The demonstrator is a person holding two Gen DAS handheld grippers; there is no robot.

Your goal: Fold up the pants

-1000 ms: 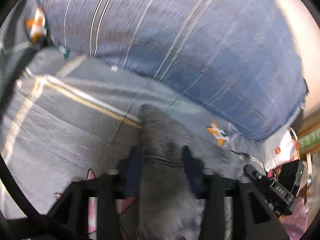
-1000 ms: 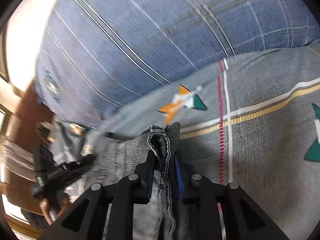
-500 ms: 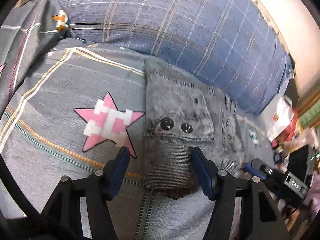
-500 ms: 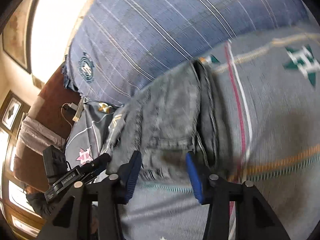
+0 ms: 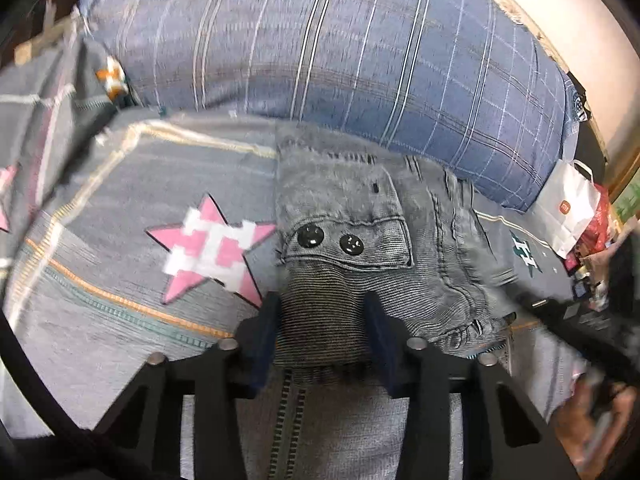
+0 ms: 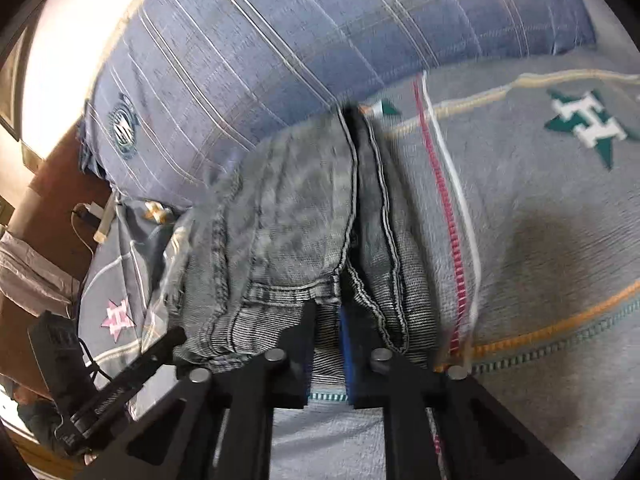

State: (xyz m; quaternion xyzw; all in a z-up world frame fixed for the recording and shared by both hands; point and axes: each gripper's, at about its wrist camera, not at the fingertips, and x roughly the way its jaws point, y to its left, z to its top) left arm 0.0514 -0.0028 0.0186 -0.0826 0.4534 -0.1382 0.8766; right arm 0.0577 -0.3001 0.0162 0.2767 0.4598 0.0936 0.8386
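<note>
Grey denim pants (image 5: 352,200) lie folded on the bed sheet (image 5: 120,280), their far edge against a blue plaid pillow (image 5: 360,60). A pocket flap with two black buttons faces up. My left gripper (image 5: 320,320) straddles the near folded edge; its jaws are closing and the pads touch the fabric on both sides. In the right wrist view the pants (image 6: 288,208) show their hems and seams. My right gripper (image 6: 326,320) is shut on a thin fold of the near edge. The left gripper's body (image 6: 120,380) shows at the lower left there.
The grey sheet (image 6: 540,220) carries star prints and coloured stripes. A white paper bag (image 5: 568,208) and clutter stand beyond the bed at the right. A person's hand (image 5: 588,420) shows, blurred, at the lower right. The pillow (image 6: 280,40) fills the far side.
Both grippers carried the pants toward the pillow, opened and drew back. The pants now lie folded flat. The right jaws have shut on the near edge and the left jaws have narrowed around it.
</note>
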